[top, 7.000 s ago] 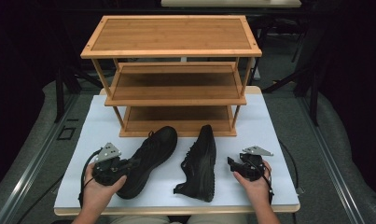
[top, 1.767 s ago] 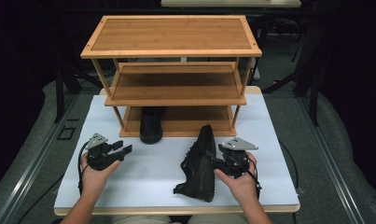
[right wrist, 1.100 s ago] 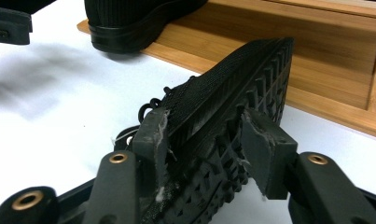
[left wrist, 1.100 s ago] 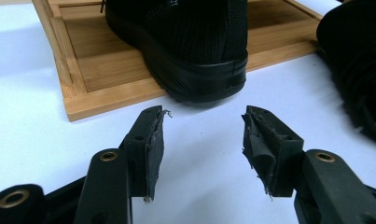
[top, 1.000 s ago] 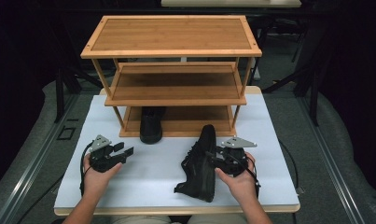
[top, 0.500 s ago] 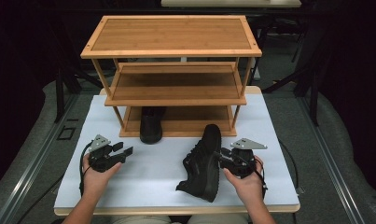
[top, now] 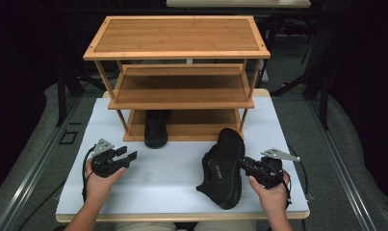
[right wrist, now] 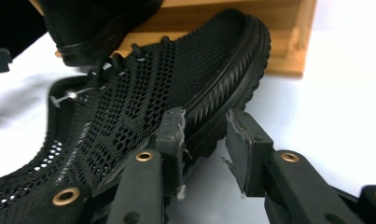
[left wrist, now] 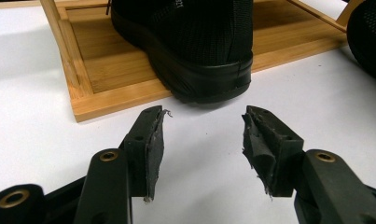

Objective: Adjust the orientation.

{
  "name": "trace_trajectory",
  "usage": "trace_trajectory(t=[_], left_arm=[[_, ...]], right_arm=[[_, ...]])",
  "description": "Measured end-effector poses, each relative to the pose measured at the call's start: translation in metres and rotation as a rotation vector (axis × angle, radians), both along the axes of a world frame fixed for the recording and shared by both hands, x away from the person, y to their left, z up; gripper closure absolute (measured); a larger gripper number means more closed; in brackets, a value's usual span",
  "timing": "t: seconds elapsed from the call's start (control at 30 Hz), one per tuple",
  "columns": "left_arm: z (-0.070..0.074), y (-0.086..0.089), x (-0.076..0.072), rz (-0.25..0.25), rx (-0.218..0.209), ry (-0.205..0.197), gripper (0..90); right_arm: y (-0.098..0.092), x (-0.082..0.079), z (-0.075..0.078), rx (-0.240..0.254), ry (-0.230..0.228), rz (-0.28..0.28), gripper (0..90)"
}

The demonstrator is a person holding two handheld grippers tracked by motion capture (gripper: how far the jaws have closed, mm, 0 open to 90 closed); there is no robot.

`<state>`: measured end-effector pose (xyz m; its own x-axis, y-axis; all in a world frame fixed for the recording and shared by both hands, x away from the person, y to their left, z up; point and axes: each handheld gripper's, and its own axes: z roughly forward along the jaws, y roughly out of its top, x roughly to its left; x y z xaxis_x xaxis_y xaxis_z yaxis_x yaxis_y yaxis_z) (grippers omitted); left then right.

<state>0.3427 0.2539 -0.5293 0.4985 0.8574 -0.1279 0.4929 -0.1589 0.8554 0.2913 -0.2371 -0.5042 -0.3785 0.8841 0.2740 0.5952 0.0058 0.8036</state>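
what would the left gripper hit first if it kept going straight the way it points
Most likely the heel of the shoe on the rack's bottom shelf. The left gripper stands open, aimed at it across bare table. Depth is hard to judge.

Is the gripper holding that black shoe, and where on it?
The right gripper has its closing jaws around the shoe at the sole's edge; a firm grip cannot be told. The left gripper holds nothing.
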Motion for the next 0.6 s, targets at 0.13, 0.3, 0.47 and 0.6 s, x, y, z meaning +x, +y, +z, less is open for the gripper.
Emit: trace_trajectory(t=[0.13, 0.3, 0.47, 0.6], left_arm=[[0.000, -0.001, 0.000, -0.001, 0.004, 0.003, 48.0], [0.000, -0.001, 0.000, -0.001, 0.002, 0.005, 47.9], [0.000, 0.000, 0.000, 0.003, 0.001, 0.000, 47.9], [0.000, 0.000, 0.000, 0.000, 0.000, -0.001, 47.8]], right_arm=[[-0.014, 0.000, -0.009, 0.028, 0.025, -0.037, 67.4], [-0.027, 0.009, -0.031, -0.021, 0.091, -0.105, 70.1], [-0.035, 0.018, -0.042, 0.072, 0.121, -0.101, 62.3], [-0.031, 0.011, -0.033, 0.027, 0.076, -0.140, 55.0]])
